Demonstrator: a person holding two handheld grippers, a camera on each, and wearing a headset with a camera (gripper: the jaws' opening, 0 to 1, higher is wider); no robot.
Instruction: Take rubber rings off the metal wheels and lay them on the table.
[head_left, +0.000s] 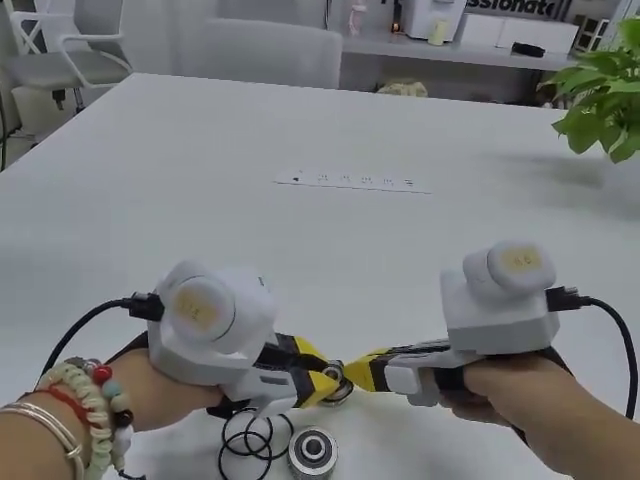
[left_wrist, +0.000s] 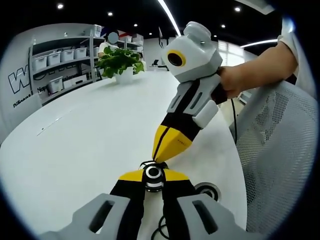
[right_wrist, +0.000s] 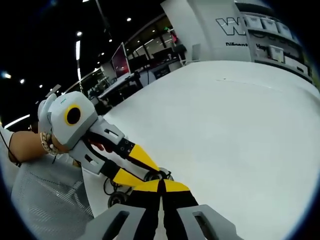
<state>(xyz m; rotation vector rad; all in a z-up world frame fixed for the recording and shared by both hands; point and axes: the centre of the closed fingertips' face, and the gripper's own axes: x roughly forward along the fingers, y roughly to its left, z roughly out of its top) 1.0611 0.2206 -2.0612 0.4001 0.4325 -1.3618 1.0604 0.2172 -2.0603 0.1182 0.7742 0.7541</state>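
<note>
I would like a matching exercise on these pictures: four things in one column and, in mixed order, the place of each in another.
1. clamped wheel
2. loose rubber rings
3. free wheel
4. plant

A. at the table's far right edge
B. on the table, right of the rings
C. between the left gripper's jaws
D. on the table, left of the free wheel

Pairs: 1-C, 2-D, 3-B, 4-A

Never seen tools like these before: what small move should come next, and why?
Probably draw the right claw away from the wheel, peeling the rubber ring off. The left claw clamps the metal wheel, the right claw's shut tips meet its black rim, and loose rings already lie on the table.
</note>
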